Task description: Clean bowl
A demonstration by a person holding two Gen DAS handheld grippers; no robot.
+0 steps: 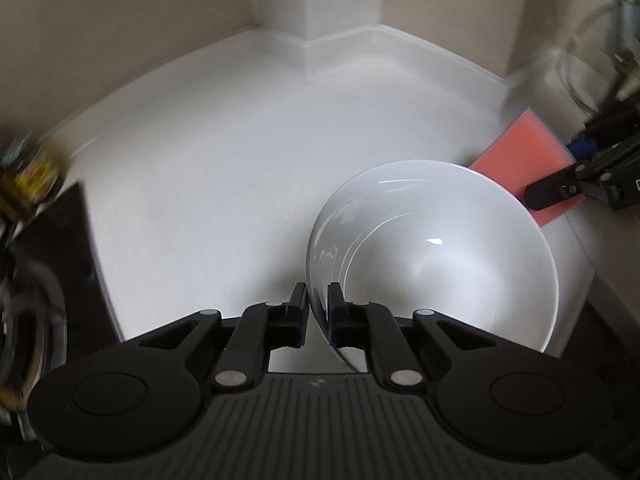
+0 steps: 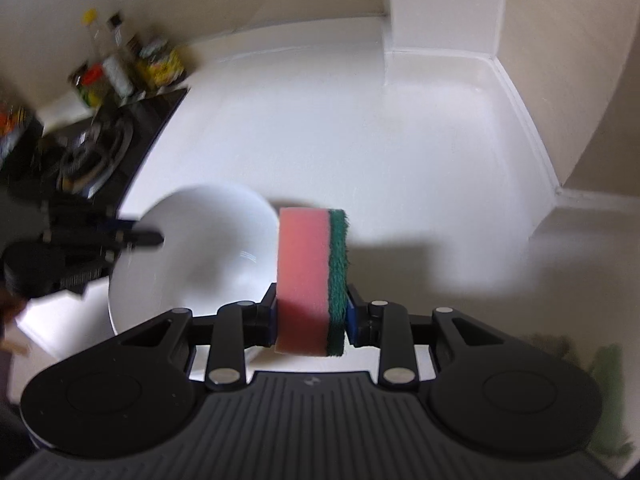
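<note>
My left gripper [image 1: 318, 304] has its fingers nearly together, pinching the near rim of the white bowl [image 1: 436, 256], one pad outside the wall and one inside. The bowl is plain glossy white, tipped so that its opening faces my left camera, and I can see bright window glints and a faint ring low down around its base. I cannot make out any dirt on it. Its lower edge is hidden behind the gripper body, so I cannot tell whether it touches the white counter [image 1: 224, 168].

My right gripper [image 2: 312, 308] is clamped on a sponge [image 2: 310, 276], held on edge with the pink foam on the left and the green scouring layer on the right. The pads press both broad faces, and the sponge sticks out well past the fingertips. In the right wrist view the sponge sits just beside the bowl's rim; whether they touch I cannot say.

From the left wrist view the sponge shows behind the bowl's far rim, partly covered by it.

Further out, the stove [image 2: 100, 152] and a cluster of bottles [image 2: 120, 64] are smeared by blur. A green patch at the lower right edge is too unclear to name.
</note>
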